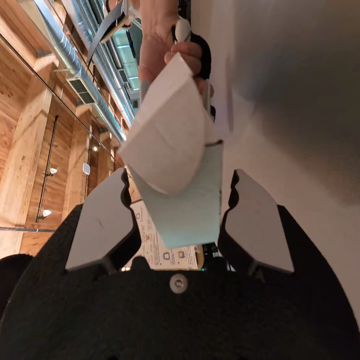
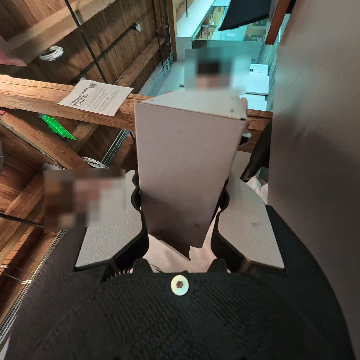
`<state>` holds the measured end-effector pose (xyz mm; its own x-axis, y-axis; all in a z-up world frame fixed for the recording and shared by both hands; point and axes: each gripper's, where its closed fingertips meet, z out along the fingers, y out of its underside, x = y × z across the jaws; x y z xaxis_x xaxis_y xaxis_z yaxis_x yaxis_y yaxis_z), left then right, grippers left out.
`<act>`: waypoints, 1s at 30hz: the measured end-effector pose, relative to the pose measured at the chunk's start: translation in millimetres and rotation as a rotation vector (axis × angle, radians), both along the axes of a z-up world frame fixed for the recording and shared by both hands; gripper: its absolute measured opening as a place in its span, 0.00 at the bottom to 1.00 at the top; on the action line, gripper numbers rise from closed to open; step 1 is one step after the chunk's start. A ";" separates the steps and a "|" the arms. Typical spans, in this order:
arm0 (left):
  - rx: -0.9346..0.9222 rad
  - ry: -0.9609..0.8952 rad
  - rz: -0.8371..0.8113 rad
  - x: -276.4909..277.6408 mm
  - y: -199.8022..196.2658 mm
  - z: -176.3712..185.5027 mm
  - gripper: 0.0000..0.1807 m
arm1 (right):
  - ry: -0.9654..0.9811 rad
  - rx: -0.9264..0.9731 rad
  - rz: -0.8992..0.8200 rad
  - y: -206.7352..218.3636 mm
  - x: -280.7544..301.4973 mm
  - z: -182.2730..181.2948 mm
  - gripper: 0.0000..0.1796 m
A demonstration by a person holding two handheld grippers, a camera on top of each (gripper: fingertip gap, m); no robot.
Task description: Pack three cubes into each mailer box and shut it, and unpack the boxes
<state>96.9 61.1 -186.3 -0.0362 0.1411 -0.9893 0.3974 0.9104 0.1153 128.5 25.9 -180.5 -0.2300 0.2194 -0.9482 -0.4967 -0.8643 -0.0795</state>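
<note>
A white mailer box (image 2: 185, 155) is held up in the air, and no cubes show. My right gripper (image 2: 182, 181) is shut on the box's near end, with both fingers against its sides. In the left wrist view the same box (image 1: 165, 140) hangs tilted, and its pale flap (image 1: 187, 218) reaches down between the fingers of my left gripper (image 1: 180, 173). The left jaws are wide apart and there is a gap on the right side of the flap. A hand (image 1: 161, 39) holding the right gripper shows behind the box. What is inside the box is hidden.
Both cameras look upward at wooden beams (image 2: 39, 93) and metal ducts (image 1: 81, 64). A white wall (image 1: 292, 78) rises on the right. A printed sheet (image 2: 95, 97) is stuck on a beam. Another printed sheet on a board (image 1: 165, 255) shows below the flap. Tip to tip, the grippers are about 7 cm apart.
</note>
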 end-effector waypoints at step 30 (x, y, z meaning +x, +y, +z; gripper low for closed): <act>-1.371 0.892 0.156 31.6 50.2 -43.3 0.40 | -1.258 0.669 -0.830 -20.9 78.7 31.3 0.43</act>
